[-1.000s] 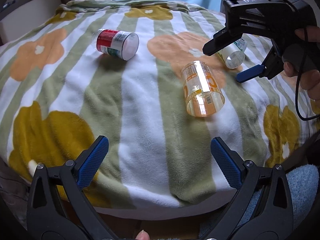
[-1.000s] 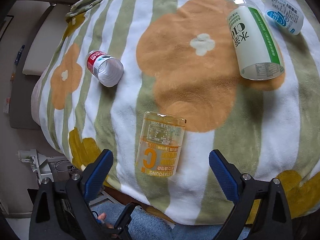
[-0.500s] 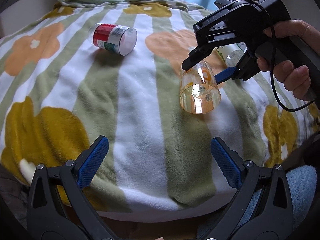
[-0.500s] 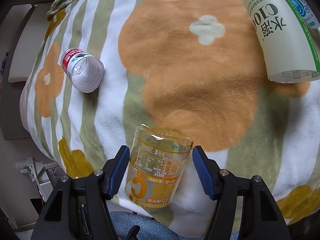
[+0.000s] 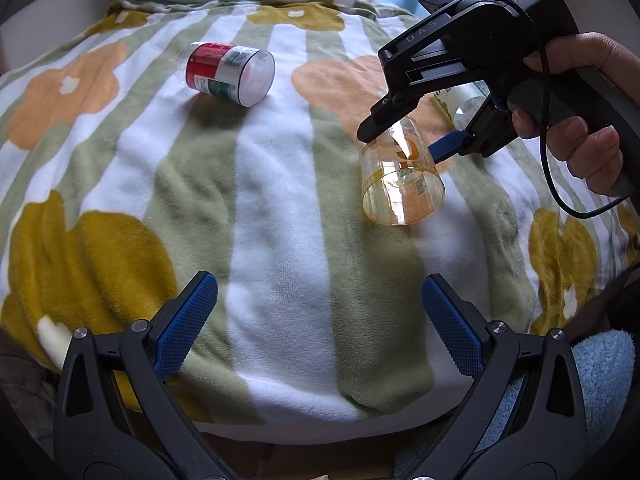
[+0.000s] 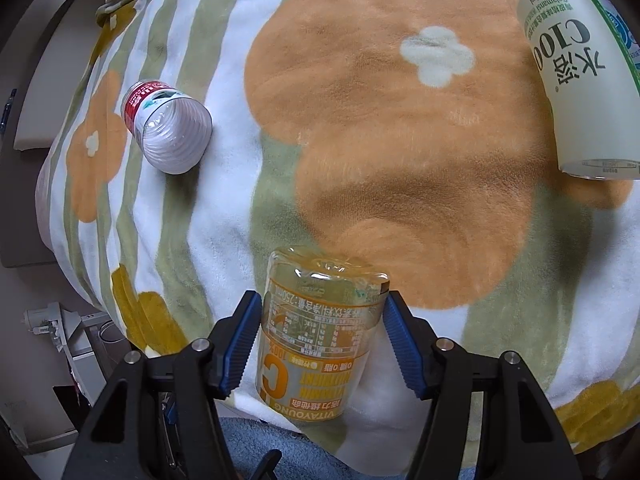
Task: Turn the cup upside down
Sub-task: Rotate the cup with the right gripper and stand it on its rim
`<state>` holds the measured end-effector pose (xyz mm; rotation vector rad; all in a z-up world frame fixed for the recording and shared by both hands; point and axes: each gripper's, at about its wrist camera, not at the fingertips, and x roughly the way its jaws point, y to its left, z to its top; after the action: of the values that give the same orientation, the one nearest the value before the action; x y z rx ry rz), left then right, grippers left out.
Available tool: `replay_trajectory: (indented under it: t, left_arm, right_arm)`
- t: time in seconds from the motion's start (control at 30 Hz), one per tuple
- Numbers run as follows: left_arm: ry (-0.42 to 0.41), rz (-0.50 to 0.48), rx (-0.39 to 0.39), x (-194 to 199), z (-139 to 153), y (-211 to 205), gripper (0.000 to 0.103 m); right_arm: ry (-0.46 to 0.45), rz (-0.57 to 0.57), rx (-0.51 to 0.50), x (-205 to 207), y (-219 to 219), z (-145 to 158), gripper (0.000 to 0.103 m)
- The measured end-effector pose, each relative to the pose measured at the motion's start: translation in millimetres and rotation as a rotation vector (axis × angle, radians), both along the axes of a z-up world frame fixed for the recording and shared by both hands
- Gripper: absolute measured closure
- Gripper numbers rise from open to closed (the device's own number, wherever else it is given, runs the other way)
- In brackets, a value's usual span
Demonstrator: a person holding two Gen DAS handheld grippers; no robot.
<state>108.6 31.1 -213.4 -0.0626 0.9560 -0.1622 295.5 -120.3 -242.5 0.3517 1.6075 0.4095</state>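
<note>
A clear orange-printed cup (image 5: 401, 178) (image 6: 316, 332) lies on its side on the flowered blanket (image 5: 280, 208), its open mouth toward the left wrist camera. My right gripper (image 6: 322, 340) (image 5: 404, 136) straddles the cup's closed end, its blue pads close on either side; the left pad looks in contact, the right shows a slim gap. My left gripper (image 5: 318, 320) is open and empty, hovering over the blanket's near edge, well short of the cup.
A red-labelled cut cup (image 5: 230, 74) (image 6: 168, 132) lies on its side at the far left. A white-green cup (image 6: 580, 80) and a blue-labelled one lie beyond the right gripper. A blue towel (image 5: 600, 368) sits at lower right.
My right gripper has come down over the orange cup and its jaws have narrowed around it. The left gripper has barely moved.
</note>
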Motion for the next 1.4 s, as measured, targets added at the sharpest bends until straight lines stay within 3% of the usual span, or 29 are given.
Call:
replay_trajectory:
  t: [0.13, 0.23, 0.37, 0.6, 0.7, 1.4]
  left_arm:
    - [0.000, 0.001, 0.000, -0.1, 0.3, -0.3, 0.002]
    - [-0.003, 0.004, -0.010, -0.2, 0.5, 0.8, 0.002]
    - [-0.005, 0.008, -0.021, 0.5, 0.7, 1.7, 0.002]
    - [-0.007, 0.021, -0.016, -0.5, 0.6, 4.4, 0.002]
    - [-0.002, 0.031, -0.022, 1.2, -0.4, 6.9, 0.002]
    - [0.006, 0.027, -0.025, 5.1, -3.3, 5.7, 0.002]
  right_arm:
    - [-0.030, -0.008, 0.010, -2.5, -0.8, 4.8, 0.045]
    - [-0.122, -0.004, 0.016, -6.8, -6.1, 18.6, 0.045]
    - [-0.377, 0.016, -0.048, -18.4, -12.7, 40.3, 0.045]
    - [-0.800, 0.023, -0.127, -43.0, -20.6, 47.9, 0.045]
    - [-0.925, 0.066, -0.188, -52.9, -9.0, 50.2, 0.045]
    - [-0.929, 0.271, -0.239, -94.3, -1.6, 23.1, 0.045]
